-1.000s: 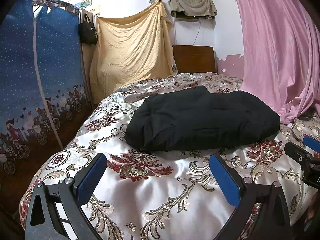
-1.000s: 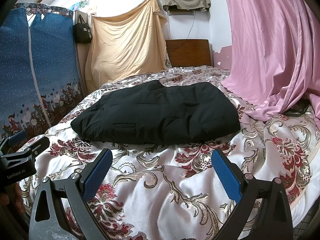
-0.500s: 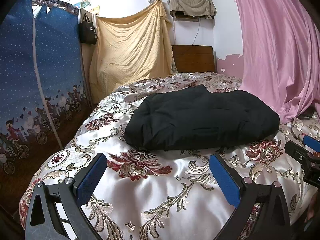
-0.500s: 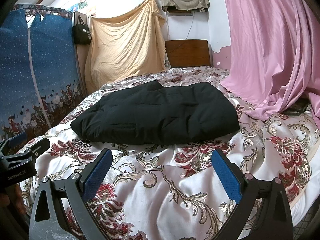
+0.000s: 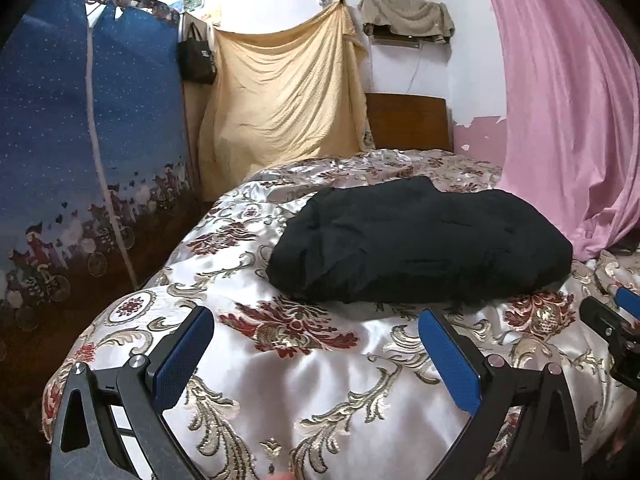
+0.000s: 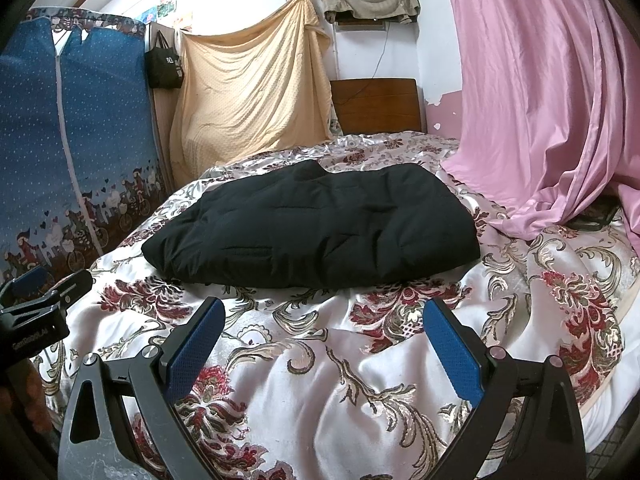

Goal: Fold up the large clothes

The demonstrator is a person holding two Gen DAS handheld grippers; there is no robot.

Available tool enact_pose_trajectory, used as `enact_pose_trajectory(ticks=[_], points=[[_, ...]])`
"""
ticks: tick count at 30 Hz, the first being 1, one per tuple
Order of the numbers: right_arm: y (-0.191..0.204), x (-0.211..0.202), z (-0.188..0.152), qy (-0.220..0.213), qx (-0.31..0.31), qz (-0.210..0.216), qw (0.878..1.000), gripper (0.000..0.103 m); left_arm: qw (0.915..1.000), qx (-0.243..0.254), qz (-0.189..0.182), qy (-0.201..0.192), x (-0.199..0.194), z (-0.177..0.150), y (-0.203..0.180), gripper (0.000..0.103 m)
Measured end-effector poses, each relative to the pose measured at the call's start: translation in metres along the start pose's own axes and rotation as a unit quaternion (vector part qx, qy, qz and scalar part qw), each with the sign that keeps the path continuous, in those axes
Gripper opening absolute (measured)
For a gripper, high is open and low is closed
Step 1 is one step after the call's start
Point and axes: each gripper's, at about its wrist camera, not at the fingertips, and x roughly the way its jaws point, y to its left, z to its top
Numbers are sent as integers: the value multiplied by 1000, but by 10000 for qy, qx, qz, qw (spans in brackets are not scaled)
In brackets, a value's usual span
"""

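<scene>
Pink curtain [image 6: 532,92] beside black jacket [image 6: 320,224].

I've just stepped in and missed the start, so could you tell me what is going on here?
A person holds a two-finger gripper in each hand, facing a bed with a floral satin bedspread. A black padded garment lies on it in a compact bundle, apparently folded. The left gripper and the right gripper are both open, empty and short of the garment, touching nothing. A pink curtain hangs to the right.

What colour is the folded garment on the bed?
Black garment, plain; clearest in the right wrist view.
</scene>
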Motion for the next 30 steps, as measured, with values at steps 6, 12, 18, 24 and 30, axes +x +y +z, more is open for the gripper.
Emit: enact_pose_trajectory(ticks=[6, 12, 18, 24, 30], points=[[2, -1, 1, -6, -15, 6, 10000, 97, 9999, 87, -82, -37, -2, -1, -3, 103], [2, -1, 0, -6, -11, 6, 10000, 97, 9999, 115, -89, -37, 0, -2, -3, 103], [3, 0, -1, 10, -15, 5, 10000, 97, 9999, 135, -101, -24, -1, -3, -4, 103], [4, 2, -1, 25, -12, 1, 10000, 97, 9998, 160, -105, -27, 1, -4, -4, 103], [4, 3, -2, 30, -12, 4, 10000, 97, 9998, 169, -88, 2, 1, -6, -4, 103]])
